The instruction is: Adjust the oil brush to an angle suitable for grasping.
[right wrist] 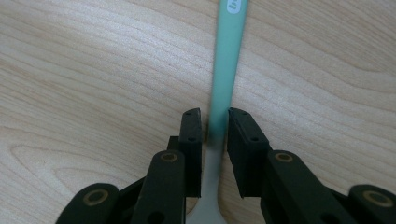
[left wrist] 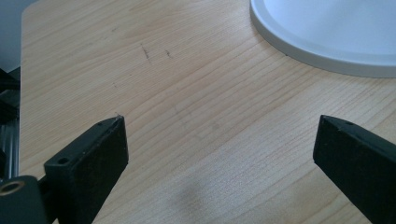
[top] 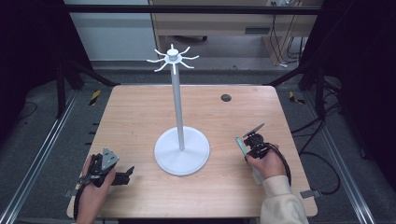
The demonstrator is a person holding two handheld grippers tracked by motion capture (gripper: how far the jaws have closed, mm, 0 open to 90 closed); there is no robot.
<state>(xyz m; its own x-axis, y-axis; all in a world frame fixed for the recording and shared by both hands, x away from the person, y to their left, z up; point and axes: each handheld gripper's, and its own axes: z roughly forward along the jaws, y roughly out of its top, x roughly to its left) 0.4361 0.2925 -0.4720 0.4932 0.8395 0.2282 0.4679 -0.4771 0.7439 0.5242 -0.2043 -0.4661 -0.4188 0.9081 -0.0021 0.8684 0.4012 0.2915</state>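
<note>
1. Resting on a pale wooden table (top: 140,116), two hand-held grippers, one in each hand of a person whose forearms enter from the near edge.
2. Standing at the table's middle, a white stand (top: 181,150) with a round flat base, a tall thin pole and a ring of curved hooks at the top.
3. Lying flat on the table to the right of the stand's base, well apart from it, a utensil (right wrist: 227,60) with a long mint-green handle that turns pale grey toward the wider end.
4. Lowered over that utensil, the right gripper (right wrist: 215,122); jaws nearly closed, one on each side of the green handle, a thin gap visible on the left side, so a firm clamp cannot be confirmed.
5. Seen from above, the right hand (top: 265,163) in a cream sleeve, with the green handle poking out ahead of the gripper.
6. Sitting near the table's front left corner, the left gripper (left wrist: 219,140); jaws spread wide, only bare wood between them, holding nothing.
7. Showing at the upper right of the left gripper view, the rim of the stand's white base.
</note>
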